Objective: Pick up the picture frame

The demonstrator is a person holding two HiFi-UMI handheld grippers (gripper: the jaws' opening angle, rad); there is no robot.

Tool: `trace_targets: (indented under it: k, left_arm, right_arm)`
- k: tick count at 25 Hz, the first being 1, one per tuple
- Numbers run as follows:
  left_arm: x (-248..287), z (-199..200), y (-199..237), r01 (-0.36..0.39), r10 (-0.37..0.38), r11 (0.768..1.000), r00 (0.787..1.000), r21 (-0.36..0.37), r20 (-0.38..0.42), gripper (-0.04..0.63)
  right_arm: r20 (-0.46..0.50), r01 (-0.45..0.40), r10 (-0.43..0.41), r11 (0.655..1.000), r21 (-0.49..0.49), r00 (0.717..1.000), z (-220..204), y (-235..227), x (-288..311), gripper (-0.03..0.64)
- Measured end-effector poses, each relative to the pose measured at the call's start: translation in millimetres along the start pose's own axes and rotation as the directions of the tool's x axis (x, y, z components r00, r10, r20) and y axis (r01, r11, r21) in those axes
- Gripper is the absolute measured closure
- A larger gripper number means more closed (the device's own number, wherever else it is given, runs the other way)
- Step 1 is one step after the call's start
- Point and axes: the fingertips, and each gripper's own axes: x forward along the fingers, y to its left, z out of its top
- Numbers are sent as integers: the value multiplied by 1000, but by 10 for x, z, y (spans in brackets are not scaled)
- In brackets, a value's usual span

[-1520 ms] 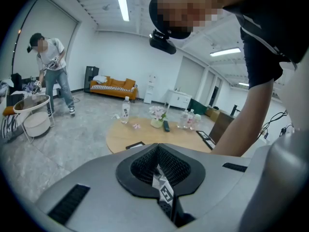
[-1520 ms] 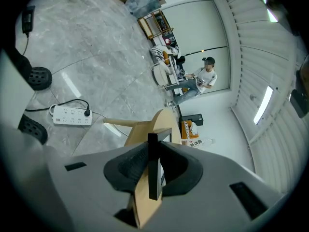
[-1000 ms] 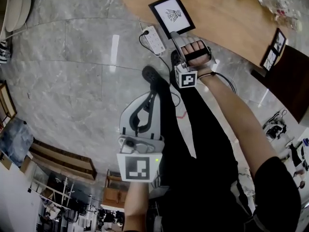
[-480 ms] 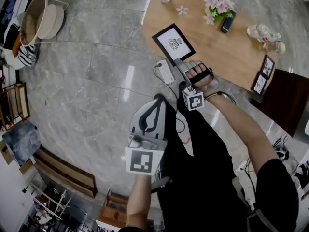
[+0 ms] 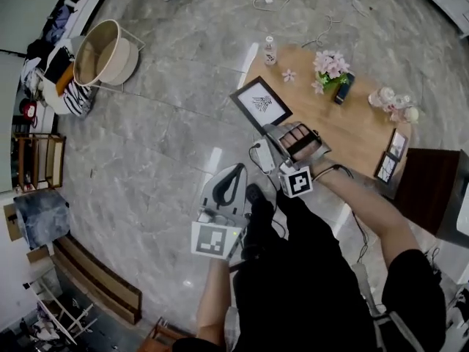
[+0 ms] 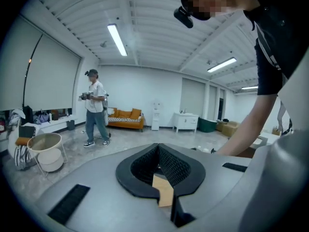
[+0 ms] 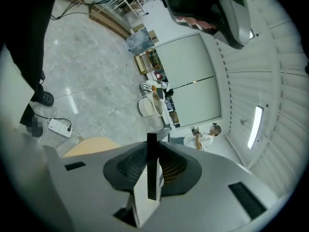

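A: Largest entries first?
B: Grey marble floor [image 5: 146,152]. One wooden table [image 5: 352,134] with a rounded end. One round tub [image 5: 102,53] on a wire stand, well apart from the table.
A: And the picture frame?
B: Picture frame [image 5: 261,103], black border, white sheet with a dark drawing. Held in the air over the table's left end, its lower corner in the right gripper [image 5: 273,128]. In the right gripper view it stands edge-on [image 7: 152,170] between the two pads, which pinch it from both sides.
A: Left gripper?
B: Left gripper [image 5: 236,169], lower in the head view, over the floor. Jaws pressed together at the tips, nothing gripped.
A: Small items?
B: White power strip [image 5: 261,155] on the floor; pink flowers [image 5: 331,66] on the table.
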Motion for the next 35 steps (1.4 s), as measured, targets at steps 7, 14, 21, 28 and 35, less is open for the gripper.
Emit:
trace_targets:
  k: [7,14,21,28,35]
  left_arm:
    - [-151,308,60,-26,25,999,999,30,23,581]
    - [-196,642,74,-60,56,997,994,39,91,581]
    - [-333,921,89,-83,77,996,986,38,147,581]
    - [-362,1152,171,-90,80,995,982,50,169,581]
    - [-372,1147,136,-89,77,994,985,68,156,581]
  right_arm:
    - [88,23,-22,1000,-14,996,158,-853,-312,554]
    - [166,28,-37,998,57,986,268,-1522,-755,554]
    - [198,78,-102,989,123,975,331,-2116,-1183,554]
    - [196,109,-113,994,31,974,431,-2442,-1318,554]
    - [177,113,-108,993,-16,978,457,-2459,-1336,554]
